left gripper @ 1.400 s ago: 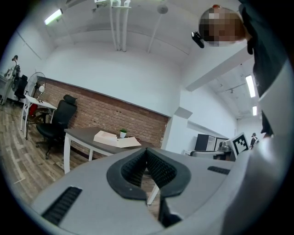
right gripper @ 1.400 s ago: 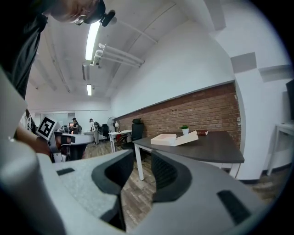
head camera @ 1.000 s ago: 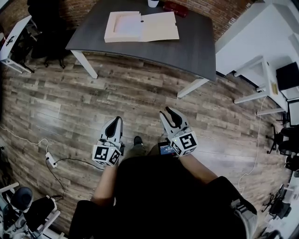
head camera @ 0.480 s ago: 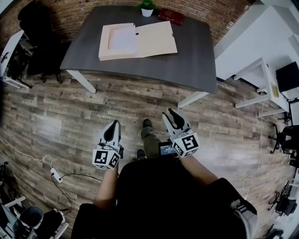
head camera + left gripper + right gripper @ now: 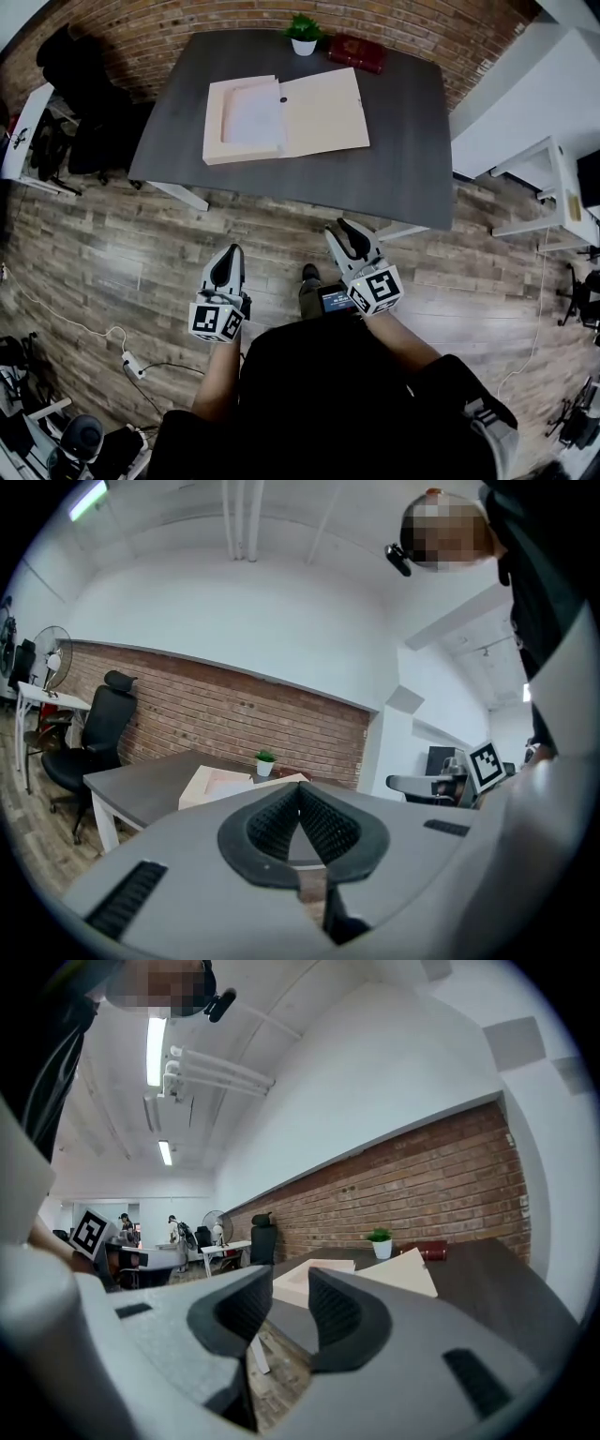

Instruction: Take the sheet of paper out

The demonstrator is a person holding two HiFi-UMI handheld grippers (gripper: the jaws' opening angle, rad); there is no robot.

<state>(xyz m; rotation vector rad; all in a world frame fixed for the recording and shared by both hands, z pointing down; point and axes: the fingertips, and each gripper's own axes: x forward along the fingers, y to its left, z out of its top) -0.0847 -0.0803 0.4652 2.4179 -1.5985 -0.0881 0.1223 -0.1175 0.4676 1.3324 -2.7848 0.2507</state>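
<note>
Sheet of paper [image 5: 253, 114] lies inside the open file box [image 5: 323, 112], well in from the dark table's [image 5: 403, 141] near edge. Left gripper [image 5: 232, 253] has its jaws together and empty. Right gripper [image 5: 343, 228] has its jaws slightly apart and empty, over wood floor [image 5: 141, 253].

Paper [image 5: 251, 114] lies in box [image 5: 215, 127] on table [image 5: 394, 141], plant [image 5: 304, 31] behind.

Open wood floor [image 5: 141, 253] btwn me and the table [image 5: 403, 141], wide enough for both arms. Tabletop's right half is bare, so there's room beside the folder box [image 5: 281, 117]. Plant pot [image 5: 304, 36] + red box [image 5: 356, 52] crowd the far edge. Office chair [image 5: 84, 103] blocks the left end; white desk [image 5: 562, 183] hems the right.
</note>
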